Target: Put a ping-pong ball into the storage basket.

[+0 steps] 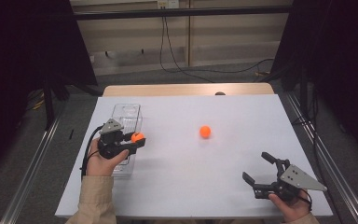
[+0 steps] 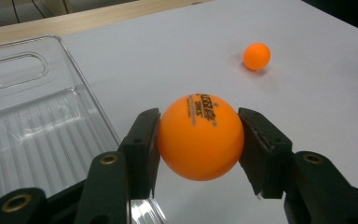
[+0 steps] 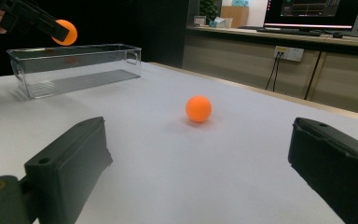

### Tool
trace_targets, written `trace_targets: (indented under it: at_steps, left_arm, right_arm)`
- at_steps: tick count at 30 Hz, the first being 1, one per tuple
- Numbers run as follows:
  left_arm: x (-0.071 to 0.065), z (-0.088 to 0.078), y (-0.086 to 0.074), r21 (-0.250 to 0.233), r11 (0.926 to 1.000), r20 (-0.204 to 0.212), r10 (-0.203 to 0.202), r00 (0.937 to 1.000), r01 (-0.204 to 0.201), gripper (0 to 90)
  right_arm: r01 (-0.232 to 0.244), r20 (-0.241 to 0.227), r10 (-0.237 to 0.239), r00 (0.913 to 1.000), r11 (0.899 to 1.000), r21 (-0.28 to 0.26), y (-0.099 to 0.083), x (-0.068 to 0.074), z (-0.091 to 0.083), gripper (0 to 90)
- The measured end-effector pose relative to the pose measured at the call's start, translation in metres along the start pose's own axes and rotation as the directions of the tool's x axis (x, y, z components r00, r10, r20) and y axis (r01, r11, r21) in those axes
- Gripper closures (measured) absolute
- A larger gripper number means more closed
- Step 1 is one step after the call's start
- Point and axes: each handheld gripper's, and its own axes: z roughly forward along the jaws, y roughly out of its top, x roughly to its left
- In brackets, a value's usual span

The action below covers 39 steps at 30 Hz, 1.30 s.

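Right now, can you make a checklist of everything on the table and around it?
Surface: white table, wooden strip at far edge.
Job's things: held ball between the left gripper's fingers, beside the clear bin; loose ball mid-table; the bin looks empty.
Clutter: nothing seen.
Grippers: left gripper shut on the held ball; right gripper open, low near the front edge, aimed at the loose ball.
Cables: black cable from left gripper; wires on floor behind.
Surroundings: dark curtains, a wooden wall, monitors.

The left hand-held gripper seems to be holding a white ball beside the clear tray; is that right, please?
Not quite: the ball clamped in the left hand-held gripper is orange, not white, as the left gripper view shows. It is indeed beside the clear tray.
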Motion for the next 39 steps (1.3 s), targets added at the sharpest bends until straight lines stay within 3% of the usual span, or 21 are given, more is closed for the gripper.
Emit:
trace_targets:
  at_steps: [15, 39]
  left_arm:
    - [0.008, -0.006, -0.003, -0.018, 0.9996, -0.03, -0.022, 0.9993, 0.022, 50.9]
    - [0.02, -0.01, -0.009, -0.007, 0.9992, -0.077, -0.04, 0.9962, 0.04, 50.9]
  right_arm:
    - [-0.001, 0.0, 0.001, 1.0, 1.0, -0.001, 0.0, 0.0, 0.0, 4.1]
    - [-0.001, -0.001, 0.001, 1.0, 1.0, -0.001, 0.0, 0.0, 0.0, 4.2]
